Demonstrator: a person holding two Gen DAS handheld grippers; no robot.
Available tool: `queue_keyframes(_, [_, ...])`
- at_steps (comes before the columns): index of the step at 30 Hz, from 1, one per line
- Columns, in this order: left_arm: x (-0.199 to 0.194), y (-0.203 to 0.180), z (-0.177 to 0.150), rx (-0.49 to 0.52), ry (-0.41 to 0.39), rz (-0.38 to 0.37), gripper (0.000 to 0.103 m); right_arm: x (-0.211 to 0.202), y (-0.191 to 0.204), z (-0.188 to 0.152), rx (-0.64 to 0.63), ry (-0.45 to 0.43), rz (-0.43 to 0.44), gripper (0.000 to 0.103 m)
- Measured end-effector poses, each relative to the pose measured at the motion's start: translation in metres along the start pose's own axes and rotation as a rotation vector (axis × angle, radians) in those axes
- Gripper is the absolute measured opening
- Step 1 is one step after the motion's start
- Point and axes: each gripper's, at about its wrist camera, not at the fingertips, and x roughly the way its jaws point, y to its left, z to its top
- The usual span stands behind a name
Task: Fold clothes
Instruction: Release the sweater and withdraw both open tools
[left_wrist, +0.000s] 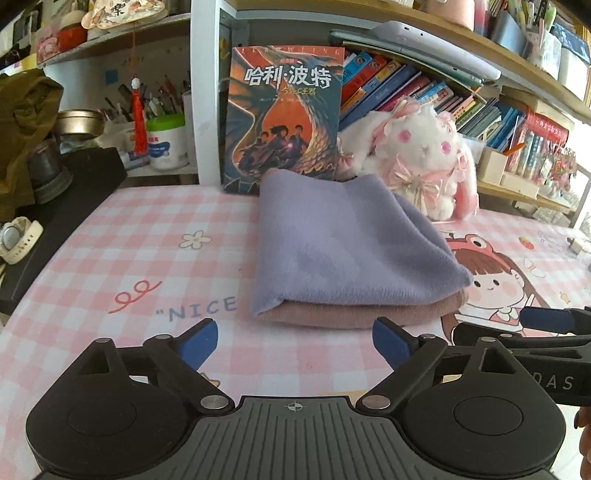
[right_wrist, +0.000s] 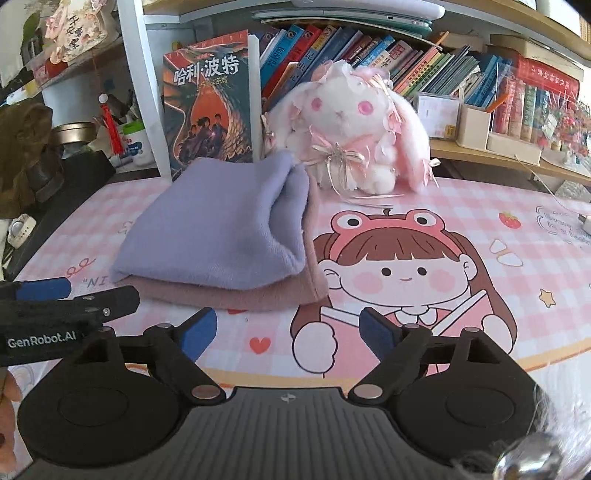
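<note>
Lilac plush cloth (left_wrist: 347, 240) lies folded over on a dusty-pink layer (left_wrist: 332, 314), the two making one neat stack toward the back of the pink checked surface (left_wrist: 110, 258), its far end nearly at the upright book (left_wrist: 284, 114) and the white plush rabbit (left_wrist: 417, 155) along the back edge. From the left wrist view, the left gripper (left_wrist: 295, 341) hangs just short of the stack's near edge with its blue fingers (left_wrist: 199, 338) spread wide and nothing between them; the tip of the other tool shows at the right border. From the right wrist view, the same stack (right_wrist: 221, 229) sits left of the cartoon girl printed on the surface, and the right gripper (right_wrist: 288, 334) is likewise released, fingers (right_wrist: 376, 332) parted over the bare print, clear of the cloth. Both tools free and the pile squared suggests the fold on this piece is finished. The next move likely calls for fetching another garment, though none is visible, or otherwise nudging the pink edge that peeks out along the near and right sides into line.
</note>
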Motion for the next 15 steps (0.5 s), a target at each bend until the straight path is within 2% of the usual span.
queue_keyframes(15, [-0.0068,0.0012,-0.0038,0.021,0.027,0.014,0.094,-0.0069,0.0054,-0.0055,0.009,0.006,-0.027,0.087])
